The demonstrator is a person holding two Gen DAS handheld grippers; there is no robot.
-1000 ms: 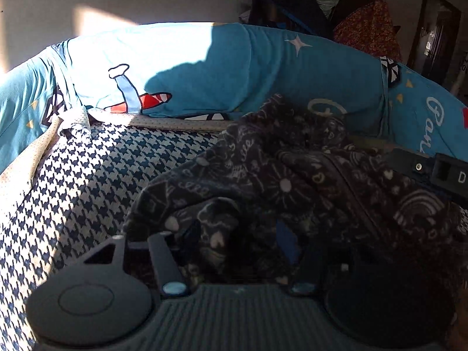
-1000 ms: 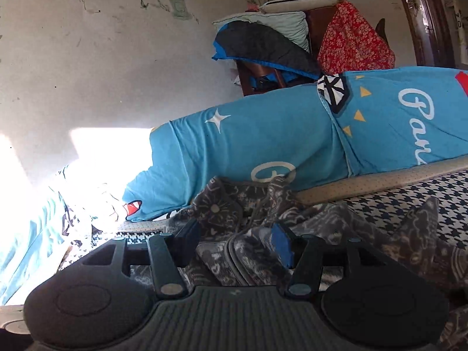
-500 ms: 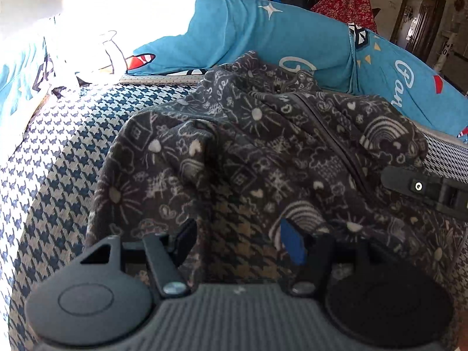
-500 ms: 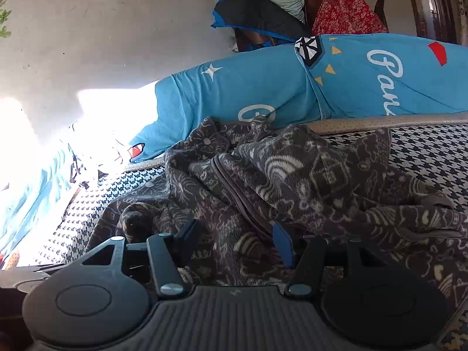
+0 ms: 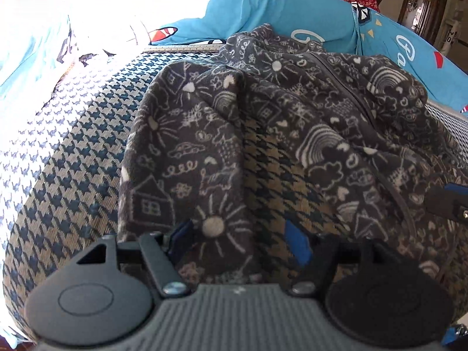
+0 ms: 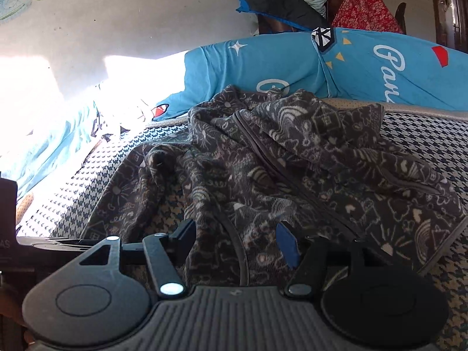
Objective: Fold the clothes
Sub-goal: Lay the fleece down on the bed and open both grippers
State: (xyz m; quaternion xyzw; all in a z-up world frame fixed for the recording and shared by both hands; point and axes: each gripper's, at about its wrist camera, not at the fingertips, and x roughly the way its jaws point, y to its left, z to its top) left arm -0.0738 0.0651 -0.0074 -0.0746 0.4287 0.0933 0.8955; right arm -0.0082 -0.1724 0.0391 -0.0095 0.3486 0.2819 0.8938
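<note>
A dark grey zip-up fleece jacket with white doodle prints lies crumpled on the houndstooth bed cover. It also shows in the right wrist view, zipper running up its middle. My left gripper is open, its fingers wide apart over the jacket's near hem, which lies between them. My right gripper is open too, jaws wide, with the jacket's hem between them. The right gripper's tip shows at the right edge of the left wrist view.
Blue printed pillows line the far edge of the bed. Piled clothes and red floral fabric sit behind them. Bright sunlight washes out the left side. A doorway is at far right.
Both grippers have pulled back toward the near edge of the bed. The jacket has come down from a bunched heap and now lies spread flatter, with more of it in view.
</note>
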